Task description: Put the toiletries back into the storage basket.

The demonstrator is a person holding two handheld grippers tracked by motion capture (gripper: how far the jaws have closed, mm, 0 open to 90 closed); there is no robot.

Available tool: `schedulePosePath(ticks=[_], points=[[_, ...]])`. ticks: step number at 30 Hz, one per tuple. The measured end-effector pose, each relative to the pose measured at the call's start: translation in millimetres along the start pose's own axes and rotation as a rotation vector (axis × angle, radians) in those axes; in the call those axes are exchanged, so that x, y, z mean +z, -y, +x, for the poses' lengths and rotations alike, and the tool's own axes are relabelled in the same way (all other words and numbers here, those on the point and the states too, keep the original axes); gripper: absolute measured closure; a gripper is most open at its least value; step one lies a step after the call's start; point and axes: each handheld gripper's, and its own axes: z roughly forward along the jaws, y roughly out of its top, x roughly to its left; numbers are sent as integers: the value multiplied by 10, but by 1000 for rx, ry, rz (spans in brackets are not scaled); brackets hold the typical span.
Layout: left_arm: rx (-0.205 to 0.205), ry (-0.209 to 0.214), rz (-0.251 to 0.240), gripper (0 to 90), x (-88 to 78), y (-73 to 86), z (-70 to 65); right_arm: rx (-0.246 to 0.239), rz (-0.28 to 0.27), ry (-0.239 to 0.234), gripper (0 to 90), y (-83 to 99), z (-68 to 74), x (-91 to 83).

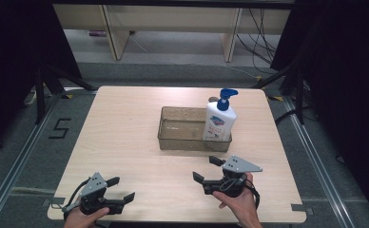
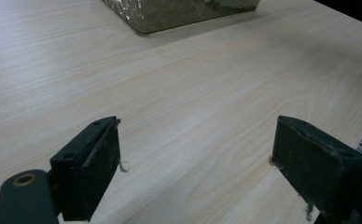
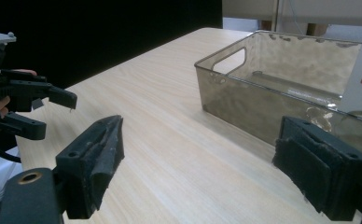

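Both claws, left (image 1: 124,188) and right (image 1: 207,169), gape empty over the pale woodgrain tabletop (image 1: 125,137); a white pump bottle (image 1: 219,119) stands in the smoky clear-plastic rectangular bin (image 1: 169,140).

Left gripper (image 1: 121,188) low at near-left corner of table (image 1: 125,128), jaws spread wide, nothing between them, pointing right and a bit forward. Left hand (image 1: 85,218) wraps it from behind, right at table's near edge. Right gripper (image 1: 207,169) near table's front edge, right of centre, jaws also wide apart and empty, aimed left-forward. Right hand (image 1: 237,202) grips it from below, forearm coming in over near edge. Both grippers well apart from each other.
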Motion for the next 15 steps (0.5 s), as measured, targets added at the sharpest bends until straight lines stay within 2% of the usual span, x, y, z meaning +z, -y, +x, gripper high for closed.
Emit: schedulePosePath(ticks=[3,5,7,8,10,11,14,15], points=[[-1,-6,1,147,-2,0,-1,28,14,-6,159,41,16,-48],[0,-8,8,147,-9,-1,3,16,12,-5,159,47,8,-60],[-5,-1,-3,147,-2,3,4,30,20,-2,159,66,15,-78],[-2,-1,0,147,-5,3,4,13,18,5,158,74,7,-92],[-1,-4,1,147,-8,4,2,41,27,3,158,99,29,-108],[1,-1,-1,147,-8,4,5,19,23,1,157,107,17,-113],[-1,-2,-2,147,-8,4,4,34,30,3,156,132,38,-139],[1,-1,0,147,-10,5,5,8,29,11,156,137,30,-159]])
